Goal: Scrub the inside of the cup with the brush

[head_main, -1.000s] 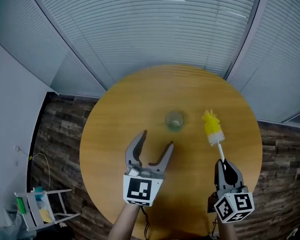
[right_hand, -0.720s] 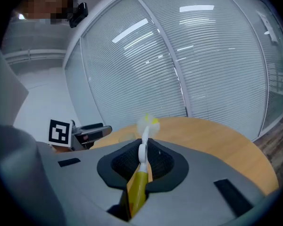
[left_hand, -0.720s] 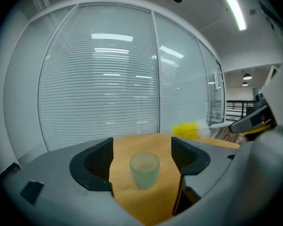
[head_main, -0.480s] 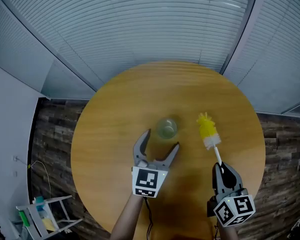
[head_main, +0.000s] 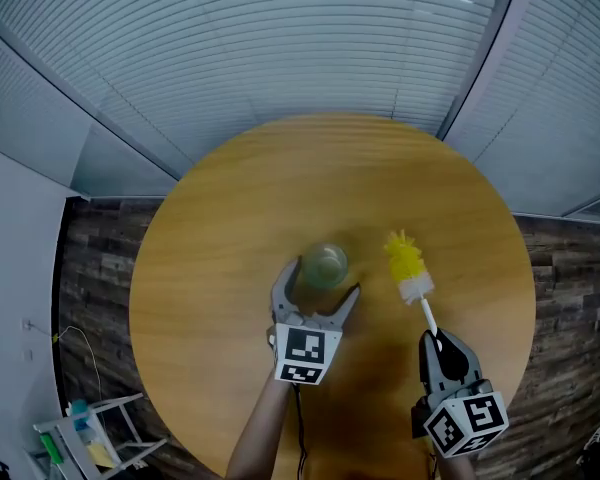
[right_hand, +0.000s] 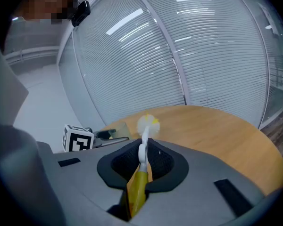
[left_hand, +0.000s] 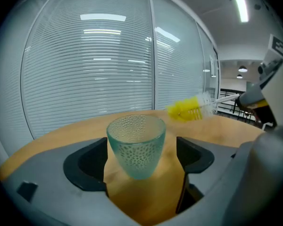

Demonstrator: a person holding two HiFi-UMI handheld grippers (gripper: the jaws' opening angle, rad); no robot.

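Holding L gripper (head_main: 322,280) w/ jaws spread wide, having just been opening them further; straddling the cup (left_hand: 136,145) w/ one pad each side, clamping nothing. Leaving a clear gap betw. cup and the pad nearer the brush; sitting v. close to the other pad, contact there not readable. Showing a clear, dimpled, greenish glass cup, standing upright on the round wooden table (head_main: 210,218), about mid-table, slightly toward the near edge. Pinching R gripper (head_main: 437,340) jaws together on the handle of the brush (head_main: 408,266): yellow grip end lying betw. the pads, white stem running fwd out of them. Pointing the yellow-and-white bristle head toward the table's far edge, just beside the cup on its right side, not touching it. Putting the L gripper's brush-side jaw partly betw. cup and brush stem. Showing, beyond the table's far edge, slatted blinds (head_main: 280,48); below the table, dark plank floor (head_main: 95,258); off the near-left edge, a small white rack (head_main: 90,433) on that floor, well apart from cup and brush.
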